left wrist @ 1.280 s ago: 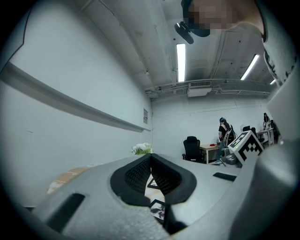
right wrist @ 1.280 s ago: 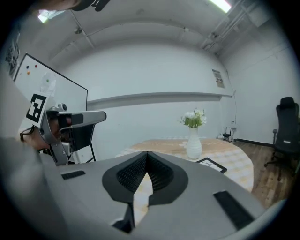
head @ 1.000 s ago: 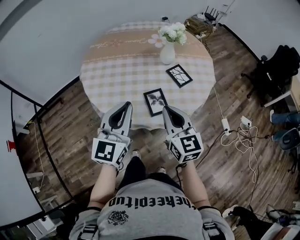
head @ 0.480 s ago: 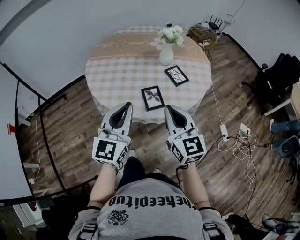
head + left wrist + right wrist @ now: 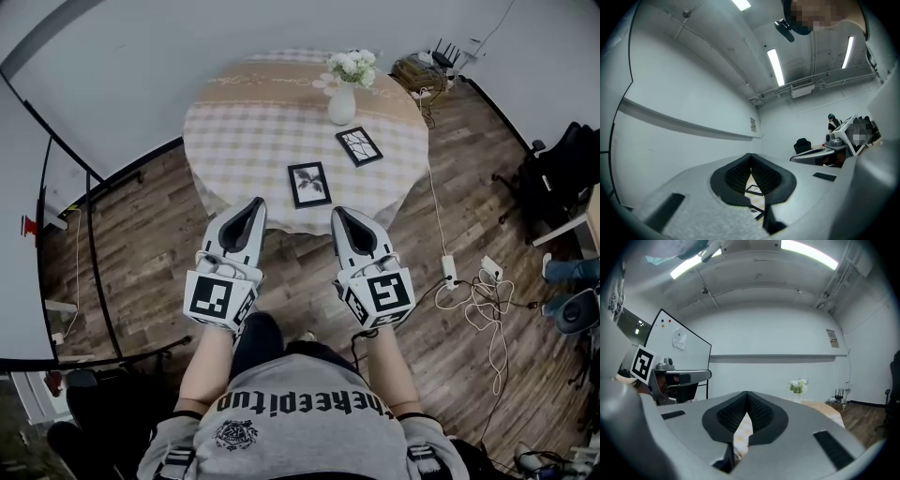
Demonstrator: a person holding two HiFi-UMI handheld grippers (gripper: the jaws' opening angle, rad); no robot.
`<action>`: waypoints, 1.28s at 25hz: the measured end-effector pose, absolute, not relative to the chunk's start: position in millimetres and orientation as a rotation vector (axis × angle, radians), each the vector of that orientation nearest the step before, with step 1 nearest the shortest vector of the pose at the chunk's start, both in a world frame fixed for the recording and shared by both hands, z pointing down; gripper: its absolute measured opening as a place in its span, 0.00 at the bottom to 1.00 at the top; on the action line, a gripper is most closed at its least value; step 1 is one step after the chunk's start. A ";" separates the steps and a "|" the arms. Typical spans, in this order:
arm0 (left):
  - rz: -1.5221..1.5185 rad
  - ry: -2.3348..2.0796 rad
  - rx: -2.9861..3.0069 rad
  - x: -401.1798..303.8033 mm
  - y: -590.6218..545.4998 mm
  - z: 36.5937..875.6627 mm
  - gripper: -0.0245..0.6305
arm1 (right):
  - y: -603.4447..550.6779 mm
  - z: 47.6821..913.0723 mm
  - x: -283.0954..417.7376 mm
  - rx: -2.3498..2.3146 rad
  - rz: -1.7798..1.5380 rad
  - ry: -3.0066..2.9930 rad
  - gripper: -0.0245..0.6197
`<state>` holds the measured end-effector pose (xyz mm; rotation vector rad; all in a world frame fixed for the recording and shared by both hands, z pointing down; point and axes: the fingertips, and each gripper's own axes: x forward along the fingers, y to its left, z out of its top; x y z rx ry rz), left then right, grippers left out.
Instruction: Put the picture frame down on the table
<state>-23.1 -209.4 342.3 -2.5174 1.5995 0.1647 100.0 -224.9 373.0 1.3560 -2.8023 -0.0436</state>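
Note:
Two black picture frames lie flat on the round checked table [image 5: 244,131]: a near one [image 5: 309,184] by the front edge and a far one [image 5: 359,146] to its right. My left gripper [image 5: 251,204] and right gripper [image 5: 342,214] hover side by side short of the table's front edge, over the wooden floor. Both are shut and hold nothing. In the left gripper view the jaws [image 5: 751,157] meet at the tip, and a frame [image 5: 753,189] shows through the slit below. The right gripper [image 5: 747,394] is likewise shut, with checked cloth [image 5: 743,430] behind it.
A white vase of flowers [image 5: 342,101] stands at the table's back. Cables and a power strip [image 5: 473,281] lie on the floor at the right, near a black chair [image 5: 553,164]. A black-framed board stand [image 5: 66,216] is at the left.
The table and frames have drawn a little farther from the gripper tips and look smaller, as if I stepped back. Both grippers keep their pose, shut and empty.

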 end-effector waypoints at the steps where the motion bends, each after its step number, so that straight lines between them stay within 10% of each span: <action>1: 0.166 1.602 -2.514 -23.7 -207.1 341.1 0.06 | -223.2 372.5 99.6 1.354 -0.044 -2.805 0.05; 32: 0.211 1.440 -2.631 -106.8 -150.7 344.8 0.06 | -146.8 367.6 30.7 1.629 -0.068 -2.671 0.05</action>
